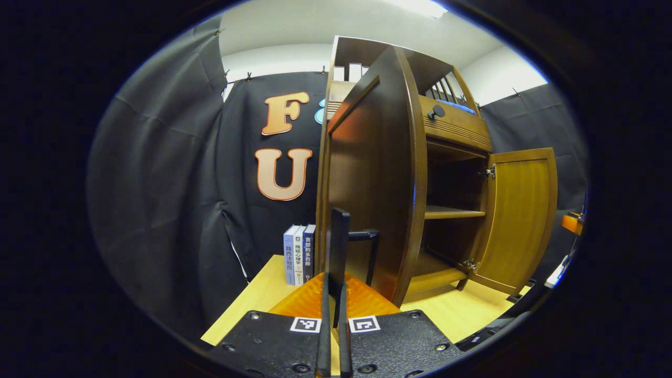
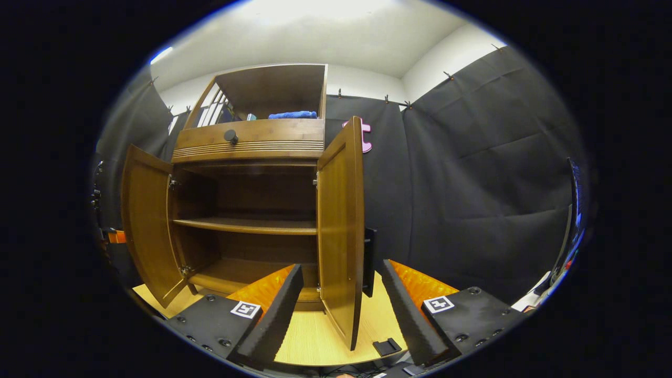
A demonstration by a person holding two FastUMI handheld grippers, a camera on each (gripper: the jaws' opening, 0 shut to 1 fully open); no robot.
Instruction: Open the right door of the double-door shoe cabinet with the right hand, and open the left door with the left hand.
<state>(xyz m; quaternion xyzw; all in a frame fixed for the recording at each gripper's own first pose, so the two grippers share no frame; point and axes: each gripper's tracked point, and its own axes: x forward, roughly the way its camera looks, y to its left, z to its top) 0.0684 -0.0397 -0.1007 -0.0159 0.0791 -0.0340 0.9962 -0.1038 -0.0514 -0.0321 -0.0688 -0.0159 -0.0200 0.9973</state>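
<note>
Left tool (image 1: 336, 294) pressed together, just before the open left door (image 1: 378, 178); right tool (image 2: 341, 299) spread, straddling the open right door (image 2: 341, 226) edge without contact; shoe cabinet (image 2: 252, 147) stands on the desk (image 2: 315, 336) beyond.

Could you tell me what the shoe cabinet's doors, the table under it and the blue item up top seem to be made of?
The right door and left door look like brown wood or veneer with a smooth satin varnish: faint grain and soft sheen show. The table looks like pale laminate or light wood, with fine straight grain. The blue item looks like soft folded cloth, though too small to be sure.
</note>
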